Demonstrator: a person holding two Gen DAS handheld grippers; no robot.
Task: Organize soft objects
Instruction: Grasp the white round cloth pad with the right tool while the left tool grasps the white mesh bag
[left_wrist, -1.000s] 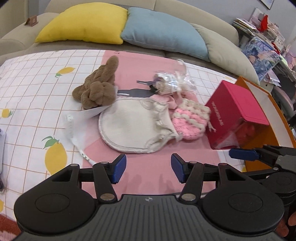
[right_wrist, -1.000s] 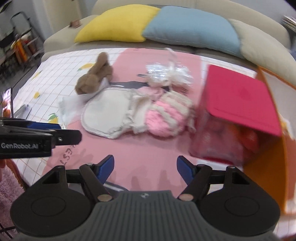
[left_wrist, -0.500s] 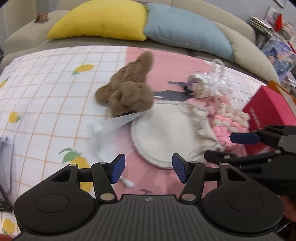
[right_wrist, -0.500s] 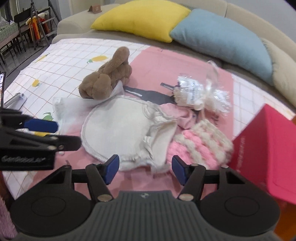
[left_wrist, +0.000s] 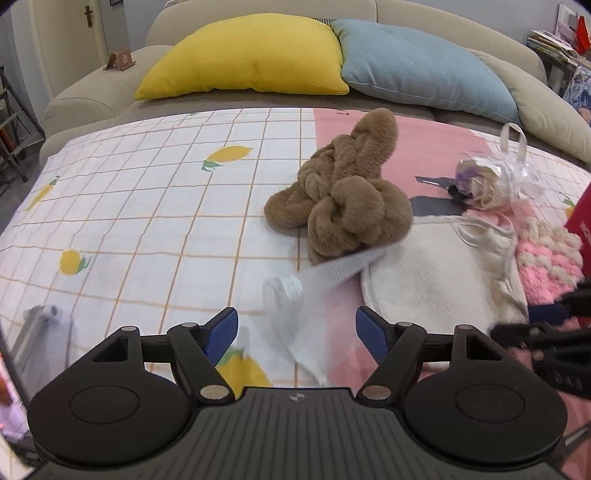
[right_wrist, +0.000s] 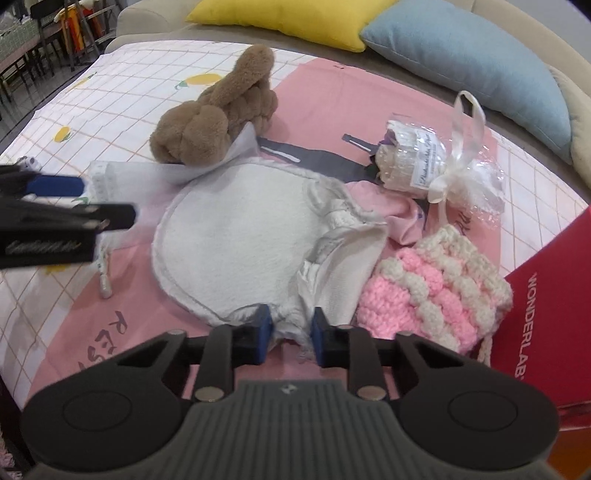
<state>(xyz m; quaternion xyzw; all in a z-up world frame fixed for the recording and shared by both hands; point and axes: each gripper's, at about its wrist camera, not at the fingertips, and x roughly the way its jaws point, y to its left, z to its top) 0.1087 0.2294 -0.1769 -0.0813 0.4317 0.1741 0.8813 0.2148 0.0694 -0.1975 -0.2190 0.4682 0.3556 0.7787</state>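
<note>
A cream round fabric piece (right_wrist: 236, 236) lies on the pink and checked cloth, also in the left wrist view (left_wrist: 436, 273). My right gripper (right_wrist: 290, 338) is shut on its gathered near edge. A brown braided plush (left_wrist: 343, 195) lies behind it, also in the right wrist view (right_wrist: 218, 114). A pink and cream crochet piece (right_wrist: 432, 291) lies to its right, a light pink cloth (right_wrist: 391, 214) behind it. My left gripper (left_wrist: 295, 332) is open and empty, low over a white measuring tape (left_wrist: 314, 284), left of the cream fabric.
A clear-wrapped bundle with a white ribbon (right_wrist: 436, 166) lies at the back right. A red box (right_wrist: 546, 306) stands at the right. Yellow (left_wrist: 243, 55) and blue (left_wrist: 424, 62) cushions lie on the sofa behind.
My right gripper moved forward and closed on the near edge of the cream fabric. My left gripper moved left and closer to the brown plush and the tape, still open.
</note>
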